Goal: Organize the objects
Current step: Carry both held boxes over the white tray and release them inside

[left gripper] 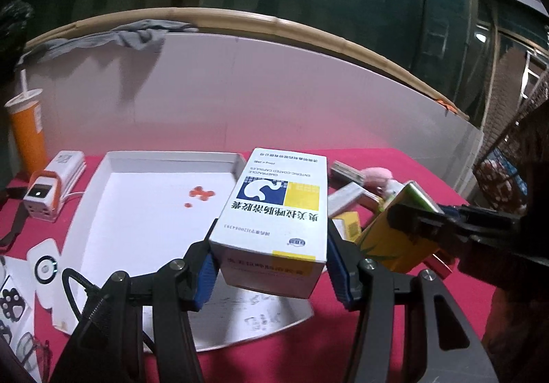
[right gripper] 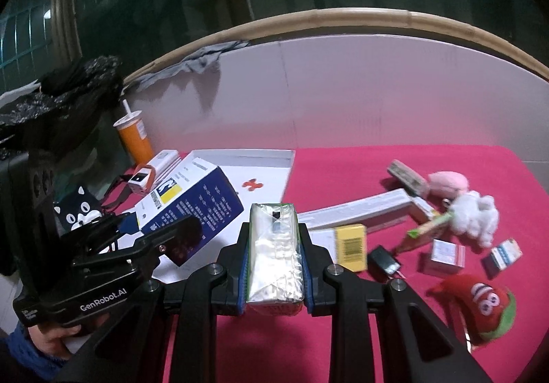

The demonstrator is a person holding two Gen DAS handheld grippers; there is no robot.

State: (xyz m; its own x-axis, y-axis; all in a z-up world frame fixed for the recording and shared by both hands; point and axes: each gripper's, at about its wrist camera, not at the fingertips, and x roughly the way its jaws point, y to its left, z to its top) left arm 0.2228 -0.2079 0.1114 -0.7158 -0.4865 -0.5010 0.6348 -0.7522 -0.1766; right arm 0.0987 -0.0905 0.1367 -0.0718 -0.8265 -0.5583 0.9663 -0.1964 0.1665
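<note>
Two-handed sorting, early stage. Left gripper [left gripper: 271, 266] clamped on a white medicine box [left gripper: 274, 211] w/ blue-and-yellow panel, held off the table just over the near right part of the white tray [left gripper: 113, 184]; right gripper [right gripper: 274, 280] closed tight on a small drink carton [right gripper: 274, 242], foil-silver end toward the lens, green-yellow sides seen from the left wrist view; both items in the air, neither set down yet.

Progress, as judged: tray floor holds nothing but a few small orange-red bits [left gripper: 200, 193], so little or nothing is sorted; two items in transit; most of the work remains. Left on the red cloth [right gripper: 360, 331], to the right of the tray: long white box [right gripper: 360, 208], yellow barcode box [right gripper: 350, 245], black charger [right gripper: 384, 261], two small cartons [right gripper: 446, 256] [right gripper: 504, 256], slim green packet [right gripper: 425, 228], grey flat pack [right gripper: 408, 177], white fluffy toy [right gripper: 473, 215], pink plush [right gripper: 449, 182], red plush w/ green base [right gripper: 480, 307].

Materials: boxes are printed card, sharp-edged, rigid, easy for flat pads; carton is creased foil-laminate, slightly soft; plush items are fuzzy, compressible, irregular; tray is shallow white card w/ low walls; cloth is matt, felt-like.

Background: orange cup w/ straw [left gripper: 29, 132], white-orange device [left gripper: 44, 194], white backboard [left gripper: 274, 91].
</note>
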